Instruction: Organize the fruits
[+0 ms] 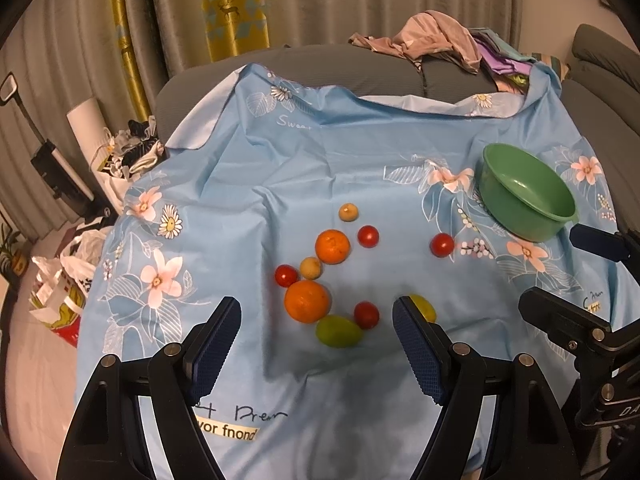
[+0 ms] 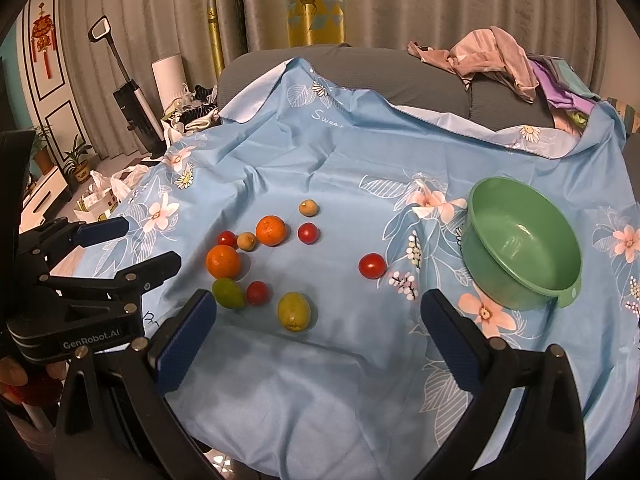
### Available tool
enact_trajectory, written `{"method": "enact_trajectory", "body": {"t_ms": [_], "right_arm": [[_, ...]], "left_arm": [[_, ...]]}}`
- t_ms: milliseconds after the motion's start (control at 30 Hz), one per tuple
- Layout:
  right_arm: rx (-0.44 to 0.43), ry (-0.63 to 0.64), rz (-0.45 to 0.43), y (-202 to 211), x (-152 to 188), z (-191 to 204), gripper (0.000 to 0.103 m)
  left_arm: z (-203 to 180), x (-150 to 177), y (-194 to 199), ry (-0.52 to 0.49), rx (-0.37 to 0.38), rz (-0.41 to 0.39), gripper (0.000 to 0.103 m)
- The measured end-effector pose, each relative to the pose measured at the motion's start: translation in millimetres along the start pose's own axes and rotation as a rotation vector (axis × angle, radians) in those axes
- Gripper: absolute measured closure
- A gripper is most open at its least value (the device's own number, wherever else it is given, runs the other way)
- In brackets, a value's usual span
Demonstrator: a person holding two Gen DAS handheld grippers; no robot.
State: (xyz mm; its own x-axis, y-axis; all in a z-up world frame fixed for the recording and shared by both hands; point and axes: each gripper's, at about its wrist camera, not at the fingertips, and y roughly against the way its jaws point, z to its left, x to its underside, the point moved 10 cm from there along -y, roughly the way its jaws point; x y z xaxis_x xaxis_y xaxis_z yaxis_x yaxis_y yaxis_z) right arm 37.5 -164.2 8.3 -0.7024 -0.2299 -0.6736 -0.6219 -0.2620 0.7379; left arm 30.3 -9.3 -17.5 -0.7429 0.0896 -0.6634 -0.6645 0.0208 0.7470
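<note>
Several fruits lie on a blue flowered cloth: two oranges, several red tomatoes, two small tan fruits, a green fruit and a yellow-green lemon. An empty green bowl sits at the right. My left gripper is open above the near fruits. My right gripper is open, near the lemon, and also shows in the left wrist view.
A grey sofa back with a heap of clothes runs behind the cloth. Bags and clutter lie on the floor at the left, with a floor cleaner by the curtains.
</note>
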Motion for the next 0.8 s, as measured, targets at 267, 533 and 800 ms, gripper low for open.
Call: {"method": "enact_trajectory", "body": {"t_ms": [267,533,800], "right_arm": [[-0.009,-0.009,0.017,-9,7,-1,0.000],[-0.098,0.002,0.083,-41,35,3,0.000],[-0.187,0.014,0.120,-70,54,11,0.003]], "left_arm": [[-9,8,-10,0.058,0.115,0.027,0.025],[-8,30,-37,0.090,0.229,0.074,0.025],[-12,41,-50,0.073,0.307,0.066,0.025]]}}
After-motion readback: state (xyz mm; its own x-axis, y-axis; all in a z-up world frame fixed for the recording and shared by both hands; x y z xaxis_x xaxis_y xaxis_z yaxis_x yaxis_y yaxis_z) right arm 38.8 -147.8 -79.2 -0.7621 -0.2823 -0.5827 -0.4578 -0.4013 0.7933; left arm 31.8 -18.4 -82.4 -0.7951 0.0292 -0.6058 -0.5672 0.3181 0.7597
